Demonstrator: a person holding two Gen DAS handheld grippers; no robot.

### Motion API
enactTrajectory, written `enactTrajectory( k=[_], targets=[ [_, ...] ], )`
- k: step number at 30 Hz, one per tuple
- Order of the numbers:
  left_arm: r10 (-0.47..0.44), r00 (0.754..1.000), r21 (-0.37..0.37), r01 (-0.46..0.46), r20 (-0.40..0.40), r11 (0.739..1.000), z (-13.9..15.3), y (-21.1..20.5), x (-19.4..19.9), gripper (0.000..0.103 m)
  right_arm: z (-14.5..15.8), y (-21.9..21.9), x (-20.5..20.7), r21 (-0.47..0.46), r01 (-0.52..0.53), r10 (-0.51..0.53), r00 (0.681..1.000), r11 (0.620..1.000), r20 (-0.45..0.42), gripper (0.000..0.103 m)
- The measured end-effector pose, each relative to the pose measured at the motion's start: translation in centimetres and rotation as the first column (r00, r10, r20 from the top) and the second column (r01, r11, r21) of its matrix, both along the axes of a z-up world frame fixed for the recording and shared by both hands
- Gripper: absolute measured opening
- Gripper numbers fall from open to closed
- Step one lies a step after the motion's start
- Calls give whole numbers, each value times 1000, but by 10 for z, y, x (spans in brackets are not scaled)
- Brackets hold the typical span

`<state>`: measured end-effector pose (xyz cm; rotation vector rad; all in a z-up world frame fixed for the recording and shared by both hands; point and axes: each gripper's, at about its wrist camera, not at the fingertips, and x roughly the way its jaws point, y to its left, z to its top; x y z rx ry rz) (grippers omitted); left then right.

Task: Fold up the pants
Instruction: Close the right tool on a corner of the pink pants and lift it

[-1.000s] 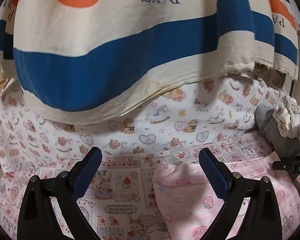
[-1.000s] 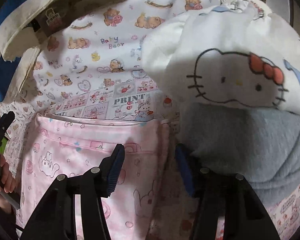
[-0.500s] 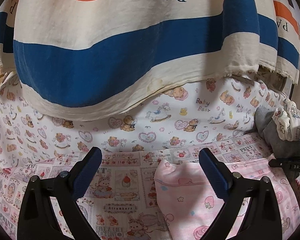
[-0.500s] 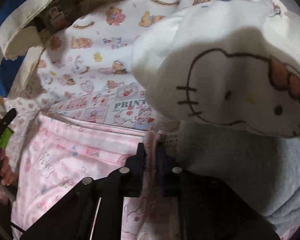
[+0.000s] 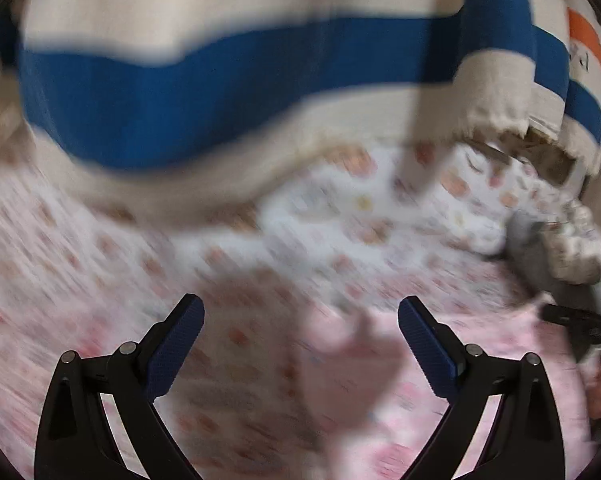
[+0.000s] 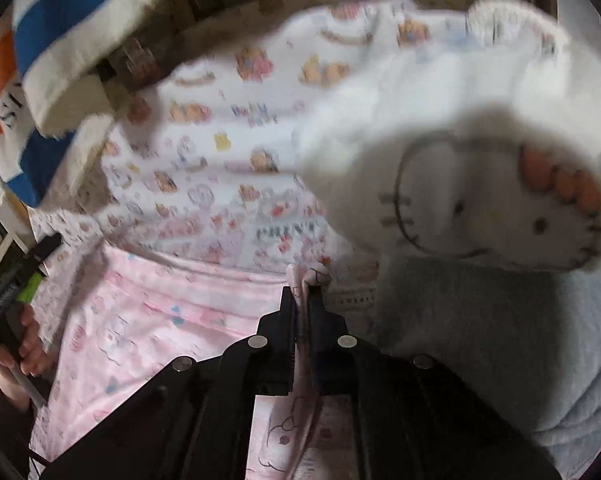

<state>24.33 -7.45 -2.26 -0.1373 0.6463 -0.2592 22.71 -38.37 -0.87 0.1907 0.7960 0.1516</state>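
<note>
A: Pink pants lie flat on the printed sheet, at roughly 8 o'clock in the right wrist view. We have their right-hand corner pinched. Right gripper clamped on that fold of pink cloth, which bunches up between the pads at 12 o'clock of the fingers.

B: Why that corner?

A: Our guess: it gives us an edge to lift and carry across for the fold. The grey fleece and the white cat-face garment crowd that side at 3 o'clock, so the grip sits right at the hem, clear of them.

B: Orientation?

A: The banded edge runs about 9 to 3 o'clock; the cloth reaches toward us at 6. Long axis we cannot settle, since the near part is cut off.

B: The other tool?

A: Left gripper spread wide, nothing between the pads, hovering over the pants; that view is blurred. Striped cloth hangs at 12 o'clock.
</note>
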Motion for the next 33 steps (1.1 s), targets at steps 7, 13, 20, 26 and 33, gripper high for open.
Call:
enactTrajectory(
  k=[7,13,20,26,33],
  targets=[
    [-54,989,-39,49,-135,998,-14,-9,17,92,21,6,-15,20,-62,61,997,998,46,5],
    [-7,989,-38,1,-145,999,-14,0,21,92,35,21,-34,-32,-335,336,941,942,38,5],
    [-52,983,-120,31,-178,992,-17,12,27,92,23,51,-57,-118,-520,515,854,846,-72,5],
    [-104,964,-219,50,-243,974,-26,12,35,93,36,49,-66,-165,-531,537,844,831,-13,5],
    [-203,946,-263,135,-253,955,-23,-3,34,93,49,0,-47,-213,-98,121,988,972,97,5]
  ],
)
